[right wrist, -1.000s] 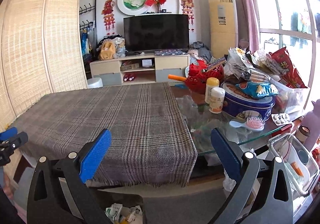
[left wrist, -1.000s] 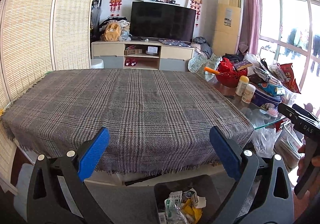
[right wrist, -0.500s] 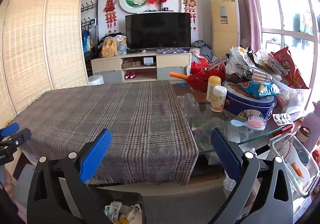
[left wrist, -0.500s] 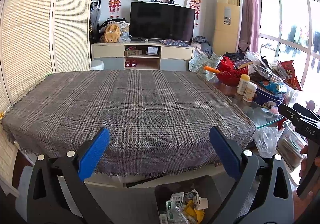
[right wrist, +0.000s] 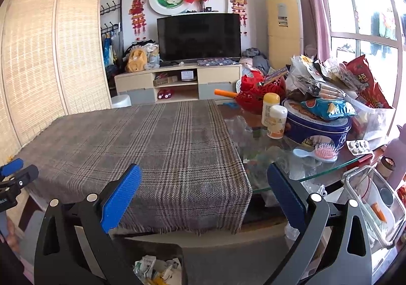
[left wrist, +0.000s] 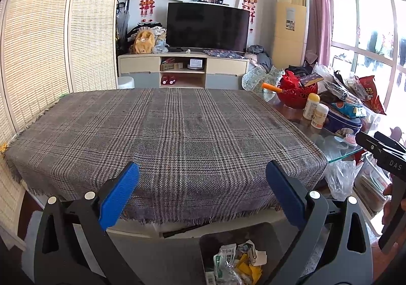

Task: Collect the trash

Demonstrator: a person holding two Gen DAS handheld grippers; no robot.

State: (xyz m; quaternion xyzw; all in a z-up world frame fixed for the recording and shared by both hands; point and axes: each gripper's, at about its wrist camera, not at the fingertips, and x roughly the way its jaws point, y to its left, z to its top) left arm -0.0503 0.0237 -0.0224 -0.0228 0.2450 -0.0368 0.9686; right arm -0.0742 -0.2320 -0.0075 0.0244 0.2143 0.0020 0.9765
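Living room, mid-cleanup — my left tool [left wrist: 201, 193] hangs with its blue pads spread wide and nothing between them, and my right tool [right wrist: 203, 194] is just as wide open and just as empty. Directly below and just ahead of both sits the dark bin [left wrist: 243, 236], the trash [left wrist: 236, 264] — crumpled wrappers, white and yellow scraps — lying inside it; from the right tool's camera the same bin [right wrist: 157, 249] appears below and slightly to the left. Beyond the bin, the desk edge runs under a fringed grey plaid cloth [left wrist: 165, 132] that stretches bare ahead of the tools. To the right of the cloth, on the uncovered glass [right wrist: 317, 173], lie a pink hairbrush [right wrist: 322, 153], two pale bottles [right wrist: 275, 117], a blue tin [right wrist: 317, 127] and heaped snack bags [right wrist: 355, 81]. Farther off stand a television [left wrist: 206, 26] on its low cabinet [left wrist: 182, 71] and a reed screen [left wrist: 50, 43] to the left.
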